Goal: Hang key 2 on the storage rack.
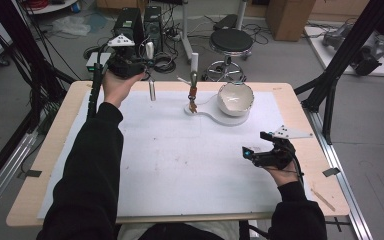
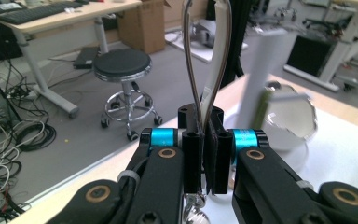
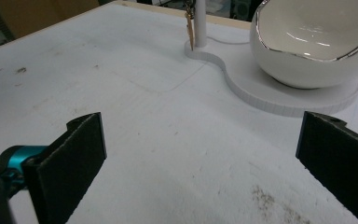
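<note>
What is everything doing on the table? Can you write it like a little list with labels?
left gripper: shut on a thin looped strap, held up at the table's far left
right gripper: open, nothing between its jaws, low over the white mat
bowl: white, silver rim, tilted on a white base
post: upright on the base, small trinket hanging

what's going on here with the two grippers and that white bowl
A person at a table holds a gripper in each hand. The left gripper, raised at the far left edge, is shut on a pair of metal tongs. The right gripper sits low over the white mat with its jaws wide open and nothing between them, facing the white bowl. The bowl rests on a white stand whose post has a small brownish item hanging from it.
</note>
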Action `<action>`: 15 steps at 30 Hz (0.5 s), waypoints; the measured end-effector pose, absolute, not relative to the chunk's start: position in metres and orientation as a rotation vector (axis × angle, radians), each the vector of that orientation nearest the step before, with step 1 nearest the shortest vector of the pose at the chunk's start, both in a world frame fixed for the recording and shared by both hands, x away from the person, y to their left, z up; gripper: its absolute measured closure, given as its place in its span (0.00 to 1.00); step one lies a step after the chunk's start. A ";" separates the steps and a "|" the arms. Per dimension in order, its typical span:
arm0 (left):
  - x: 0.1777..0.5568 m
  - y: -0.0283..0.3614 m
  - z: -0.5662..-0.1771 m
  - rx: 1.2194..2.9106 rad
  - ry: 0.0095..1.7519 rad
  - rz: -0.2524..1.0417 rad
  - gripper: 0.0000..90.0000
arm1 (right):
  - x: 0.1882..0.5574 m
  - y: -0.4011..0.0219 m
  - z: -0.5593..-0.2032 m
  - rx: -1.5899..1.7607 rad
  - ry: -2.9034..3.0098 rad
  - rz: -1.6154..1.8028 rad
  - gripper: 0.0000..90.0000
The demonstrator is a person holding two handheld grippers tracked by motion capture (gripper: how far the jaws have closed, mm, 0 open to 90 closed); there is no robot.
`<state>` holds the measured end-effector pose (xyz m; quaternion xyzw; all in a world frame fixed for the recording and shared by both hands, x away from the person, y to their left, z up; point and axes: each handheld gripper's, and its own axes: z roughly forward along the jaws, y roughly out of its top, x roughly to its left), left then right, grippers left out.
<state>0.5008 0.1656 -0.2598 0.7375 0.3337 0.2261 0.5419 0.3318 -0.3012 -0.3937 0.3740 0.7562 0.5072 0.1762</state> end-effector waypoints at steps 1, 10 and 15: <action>0.504 0.166 -0.260 1.746 0.795 0.535 0.96 | 0.332 -0.301 -0.394 1.059 2.141 1.436 0.01; 0.532 0.164 -0.268 1.664 0.822 0.448 0.96 | 0.315 -0.310 -0.413 1.132 2.172 1.344 0.01; 0.537 0.161 -0.274 1.661 0.842 0.444 0.96 | 0.307 -0.311 -0.419 1.147 2.163 1.328 0.01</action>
